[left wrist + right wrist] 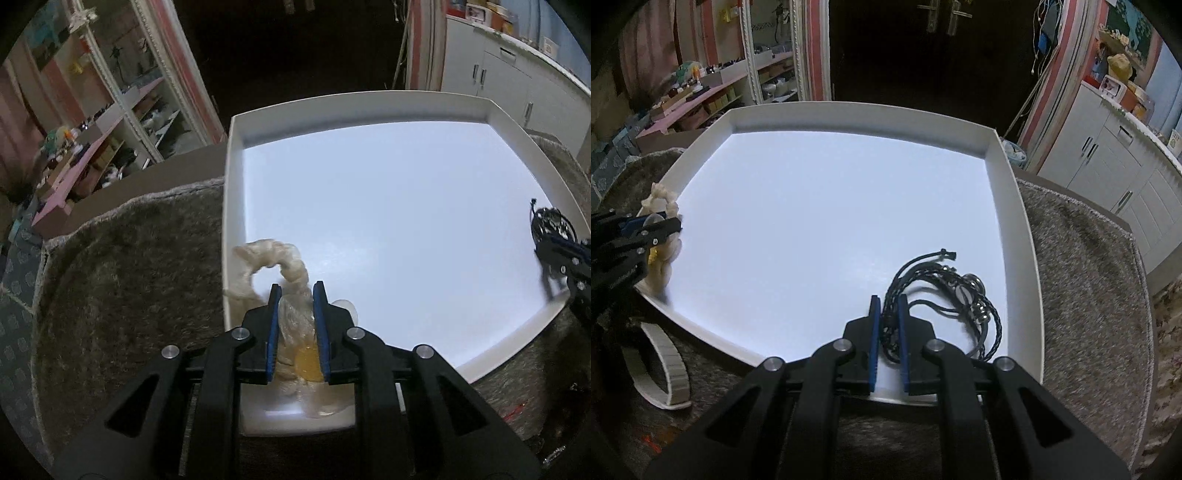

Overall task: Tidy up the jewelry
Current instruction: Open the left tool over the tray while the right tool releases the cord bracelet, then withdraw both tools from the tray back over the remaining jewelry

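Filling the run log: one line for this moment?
left gripper: shut on cream bracelet | right gripper: shut on black cord bracelet | tray

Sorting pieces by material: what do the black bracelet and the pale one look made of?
The black bracelet looks like braided leather or faux-leather cords, matte, with shiny metal beads. The pale bracelet appears to be glossy cream, shell-like or resin chips with an amber bead, possibly plastic-wrapped; blur leaves this uncertain.
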Demonstrator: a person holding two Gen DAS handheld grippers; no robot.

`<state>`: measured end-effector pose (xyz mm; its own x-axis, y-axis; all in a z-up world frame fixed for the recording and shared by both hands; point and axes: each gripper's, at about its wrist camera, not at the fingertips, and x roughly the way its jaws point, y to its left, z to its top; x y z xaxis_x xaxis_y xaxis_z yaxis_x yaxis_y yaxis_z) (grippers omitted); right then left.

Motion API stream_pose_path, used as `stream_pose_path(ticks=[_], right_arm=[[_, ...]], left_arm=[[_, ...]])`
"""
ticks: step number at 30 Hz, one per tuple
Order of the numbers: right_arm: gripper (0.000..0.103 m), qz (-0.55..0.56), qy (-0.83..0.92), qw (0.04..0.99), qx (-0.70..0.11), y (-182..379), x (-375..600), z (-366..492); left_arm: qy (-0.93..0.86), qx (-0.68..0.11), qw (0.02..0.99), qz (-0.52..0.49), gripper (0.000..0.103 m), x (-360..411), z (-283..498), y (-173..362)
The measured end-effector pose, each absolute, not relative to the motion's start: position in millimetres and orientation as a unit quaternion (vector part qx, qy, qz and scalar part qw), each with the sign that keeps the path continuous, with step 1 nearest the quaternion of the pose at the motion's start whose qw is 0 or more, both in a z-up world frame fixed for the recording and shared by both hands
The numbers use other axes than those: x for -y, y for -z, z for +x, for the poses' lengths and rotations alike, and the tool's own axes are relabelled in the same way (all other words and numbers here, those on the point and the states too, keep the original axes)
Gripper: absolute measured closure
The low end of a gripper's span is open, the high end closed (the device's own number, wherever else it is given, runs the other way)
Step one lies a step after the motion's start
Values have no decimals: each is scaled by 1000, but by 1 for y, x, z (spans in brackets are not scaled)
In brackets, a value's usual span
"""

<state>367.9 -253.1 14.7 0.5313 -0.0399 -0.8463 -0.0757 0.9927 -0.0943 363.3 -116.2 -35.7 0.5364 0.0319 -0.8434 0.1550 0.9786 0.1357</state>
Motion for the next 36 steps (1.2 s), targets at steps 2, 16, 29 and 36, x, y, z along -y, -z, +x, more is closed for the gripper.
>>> stream_pose_path(ticks=[2, 16, 29, 36], right_arm=[[93, -58, -7, 873, -484, -15, 253, 367], [57, -4, -3, 913, -407, -88, 282, 326], [52, -24, 29, 940, -338, -127, 321, 191], [52, 8, 30, 940, -340, -84, 322, 119]], left_arm=[[37, -482, 870, 98, 87, 118, 365, 36], [93, -466, 880, 22, 79, 119, 356, 6], [50, -369, 928, 6, 74, 17, 224, -58], [19, -364, 931, -6, 70, -14, 132, -13]])
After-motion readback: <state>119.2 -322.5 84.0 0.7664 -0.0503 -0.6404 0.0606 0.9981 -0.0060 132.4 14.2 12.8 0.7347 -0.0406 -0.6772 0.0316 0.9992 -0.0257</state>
